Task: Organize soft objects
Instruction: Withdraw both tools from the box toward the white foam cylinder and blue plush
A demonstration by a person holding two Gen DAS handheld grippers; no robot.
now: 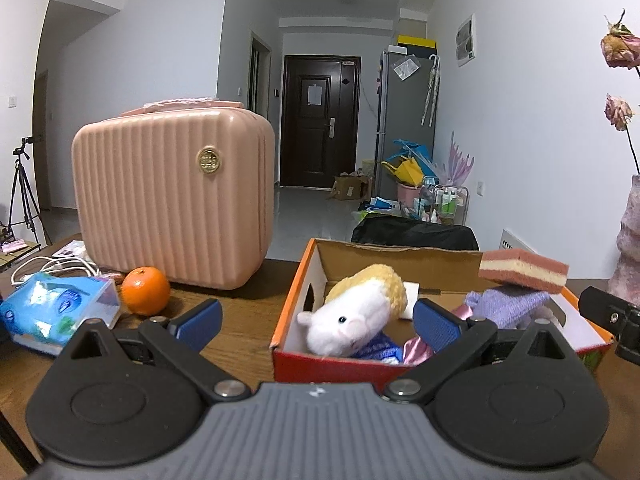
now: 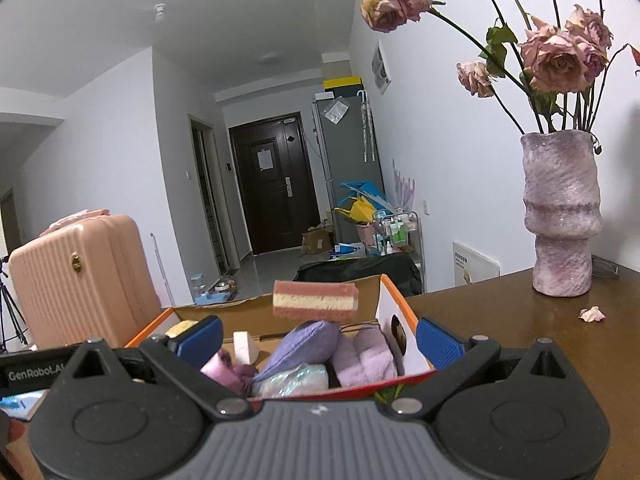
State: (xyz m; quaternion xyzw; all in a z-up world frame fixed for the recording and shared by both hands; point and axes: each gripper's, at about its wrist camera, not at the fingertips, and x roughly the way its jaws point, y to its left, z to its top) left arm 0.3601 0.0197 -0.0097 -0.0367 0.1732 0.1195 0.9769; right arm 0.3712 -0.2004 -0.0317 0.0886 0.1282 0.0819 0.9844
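Note:
An orange-sided cardboard box [image 1: 294, 308] [image 2: 404, 312] on the brown table holds several soft things. A white and yellow plush hamster [image 1: 356, 316] lies at its left end. Purple cloths [image 1: 508, 304] [image 2: 308, 344], a pink cloth [image 2: 220, 368] and a shiny pouch [image 2: 296, 384] fill the right end. A pink and cream layered sponge [image 1: 524, 270] [image 2: 316, 300] is right over the purple cloth; I cannot tell whether it touches. My left gripper [image 1: 318, 320] is open in front of the hamster, with nothing between its fingers. My right gripper [image 2: 319, 338] is open before the cloths, also holding nothing.
A pink ribbed case [image 1: 172, 196] stands at the back left, with an orange [image 1: 146, 290], a blue tissue pack [image 1: 56, 312] and a white cable [image 1: 52, 268] beside it. A purple vase of dried roses [image 2: 560, 216] stands at the right. A fallen petal [image 2: 592, 314] lies near it.

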